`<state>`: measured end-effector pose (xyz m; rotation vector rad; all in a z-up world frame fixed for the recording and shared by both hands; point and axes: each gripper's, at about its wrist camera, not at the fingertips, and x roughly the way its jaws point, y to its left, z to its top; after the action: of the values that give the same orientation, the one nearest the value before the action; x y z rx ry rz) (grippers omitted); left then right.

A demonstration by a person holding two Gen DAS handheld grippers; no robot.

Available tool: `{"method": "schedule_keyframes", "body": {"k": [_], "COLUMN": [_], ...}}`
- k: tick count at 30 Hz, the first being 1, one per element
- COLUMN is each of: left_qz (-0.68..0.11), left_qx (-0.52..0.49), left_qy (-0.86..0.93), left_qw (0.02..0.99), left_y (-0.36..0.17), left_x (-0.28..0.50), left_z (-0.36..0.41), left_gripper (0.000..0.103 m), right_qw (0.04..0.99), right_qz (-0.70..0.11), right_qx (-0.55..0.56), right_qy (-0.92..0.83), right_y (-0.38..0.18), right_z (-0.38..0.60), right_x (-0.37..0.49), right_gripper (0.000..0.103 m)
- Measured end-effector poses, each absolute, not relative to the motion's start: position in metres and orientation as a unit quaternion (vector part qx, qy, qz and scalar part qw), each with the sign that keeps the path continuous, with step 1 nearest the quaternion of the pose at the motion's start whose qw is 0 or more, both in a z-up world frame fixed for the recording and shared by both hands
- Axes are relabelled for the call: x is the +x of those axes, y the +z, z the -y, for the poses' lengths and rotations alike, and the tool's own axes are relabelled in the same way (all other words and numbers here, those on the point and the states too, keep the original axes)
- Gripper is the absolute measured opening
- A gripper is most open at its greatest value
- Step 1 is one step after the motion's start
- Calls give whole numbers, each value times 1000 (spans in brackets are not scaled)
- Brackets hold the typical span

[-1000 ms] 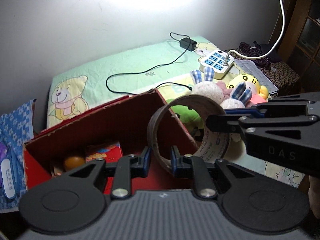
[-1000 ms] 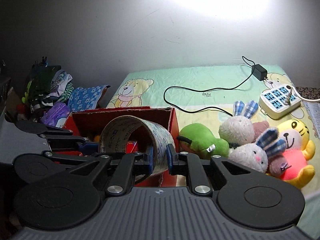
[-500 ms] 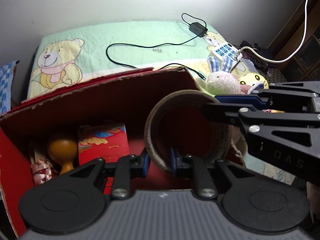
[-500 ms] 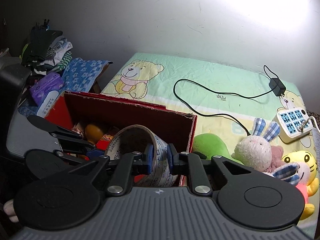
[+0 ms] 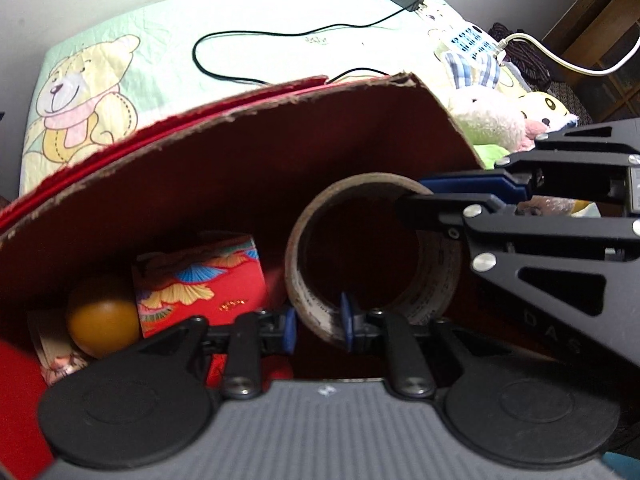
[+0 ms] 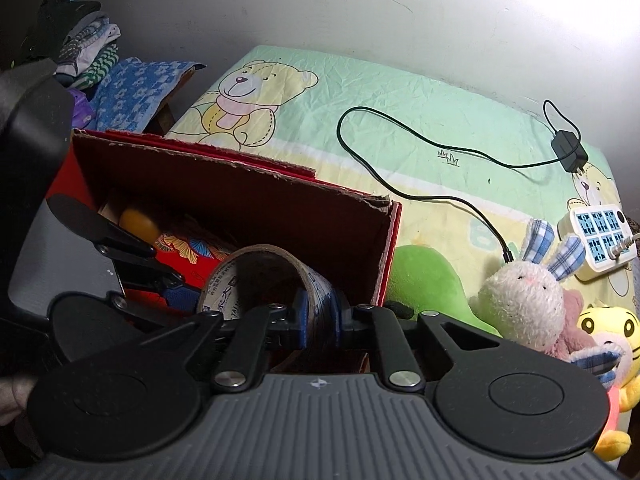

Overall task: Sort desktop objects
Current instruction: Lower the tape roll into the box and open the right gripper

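You have the wide brown cardboard-cored roll of printed packing tape point(image 5: 372, 256) standing on edge inside the red cardboard box point(image 5: 248, 152), at its right end, beside an orange ball point(image 5: 102, 320) and a red patterned carton point(image 5: 200, 280).

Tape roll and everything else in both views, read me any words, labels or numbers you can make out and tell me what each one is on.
"DAS": raised letters, faint, on the right gripper body, seen from the left wrist view.
Tape roll: printed text runs around it, too blurred and curved to read.
Red patterned box: small gold marks, not legible.
Bedsheet: a small dark mark beside the black cable, unreadable.
Power strip: no readable text.
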<state>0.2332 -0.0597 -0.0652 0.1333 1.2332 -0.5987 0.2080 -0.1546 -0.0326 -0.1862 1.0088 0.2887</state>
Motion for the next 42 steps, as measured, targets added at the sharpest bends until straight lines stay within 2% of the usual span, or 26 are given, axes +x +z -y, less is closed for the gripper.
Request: {"method": "schedule_keyframes", "body": {"k": [2,3,11,14,32,35,37,42], "left_qz": [-571,-571,-570,-573,-563,-561,-561,-558], "left_qx": [61,61,22,13,22,32,39,46], "left_qy": [-282,-284,-286,-284,-278,-277,-278,-278], "left_qw": [768,768,770,768,778,779,779,781], "left_y": [-68,-70,-83,-86,-83,-84,-85,-85], "left_x": [239,242,255,258,254,253,252,253], "left_z": [58,57,46,43,46,48,50,52], "left_gripper": [18,22,24,30,32,33,38,36], "right_qw": [863,864,871,872,883,888,897,903], "right_qz": [-477,-476,-462,-459,-444,-438,-420,-410], "right_qx": [-92,-92,-104,-108,-72,-59,-56,-36], "right_qy": [137,137,133,132,131,129,127,125], "right_y": [-34,-35,-41,-42,-40,-37,-29,-22], "right_z": [152,150,146,145,148,149,150,153], "right_x": [213,215,227,231,227,223,217,208], "right_gripper": [11,10,9,10,16,19,25,24]}}
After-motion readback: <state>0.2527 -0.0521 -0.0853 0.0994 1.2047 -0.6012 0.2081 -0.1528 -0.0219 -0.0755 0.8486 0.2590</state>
